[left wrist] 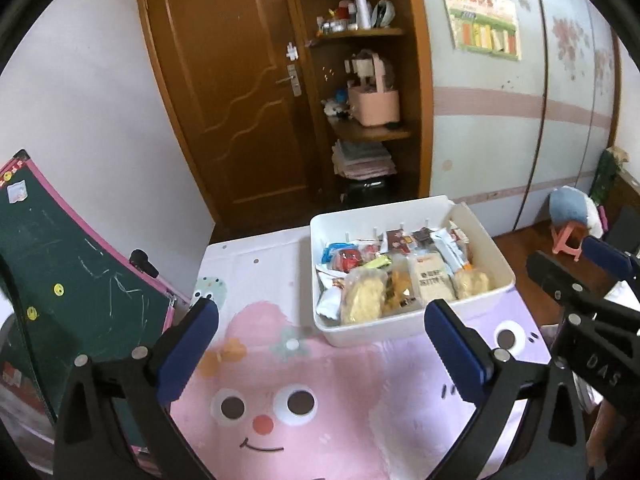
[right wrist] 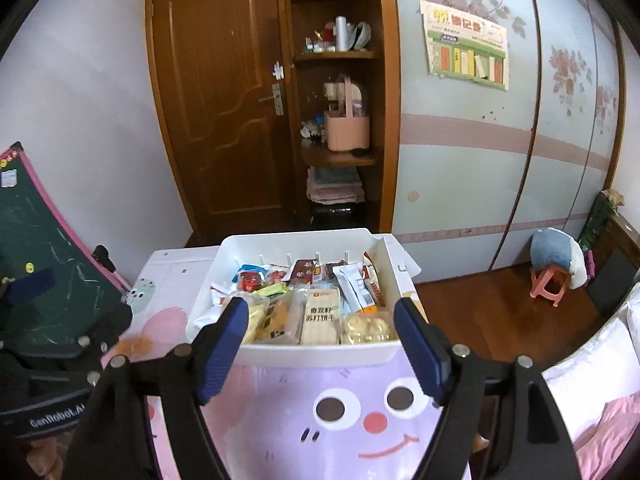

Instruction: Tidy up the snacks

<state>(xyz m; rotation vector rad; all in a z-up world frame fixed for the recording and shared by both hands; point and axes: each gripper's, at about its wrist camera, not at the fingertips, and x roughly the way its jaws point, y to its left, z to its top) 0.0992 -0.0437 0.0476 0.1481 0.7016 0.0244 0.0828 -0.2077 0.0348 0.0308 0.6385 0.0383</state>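
Note:
A white plastic bin (left wrist: pixel 372 330) stands on the cartoon tablecloth and is full of several wrapped snacks, among them a beige cracker pack (left wrist: pixel 434 278) and a yellowish bread pack (left wrist: pixel 362 294). My left gripper (left wrist: pixel 322 322) is open and empty, hovering just in front of the bin's near left corner. In the right wrist view the bin (right wrist: pixel 316 354) sits straight ahead with the cracker pack (right wrist: pixel 320 316) at its near wall. My right gripper (right wrist: pixel 320 330) is open and empty at the bin's near rim. It also shows in the left wrist view (left wrist: pixel 576 280).
The table carries a pink and purple cartoon cloth (left wrist: pixel 280 400). A green chalkboard (left wrist: pixel 60 280) leans at the left. A wooden door (left wrist: pixel 224 92) and open shelves (left wrist: pixel 364 80) stand behind. A pink stool (right wrist: pixel 554 284) stands on the wooden floor at the right, with bedding (right wrist: pixel 600 360) nearby.

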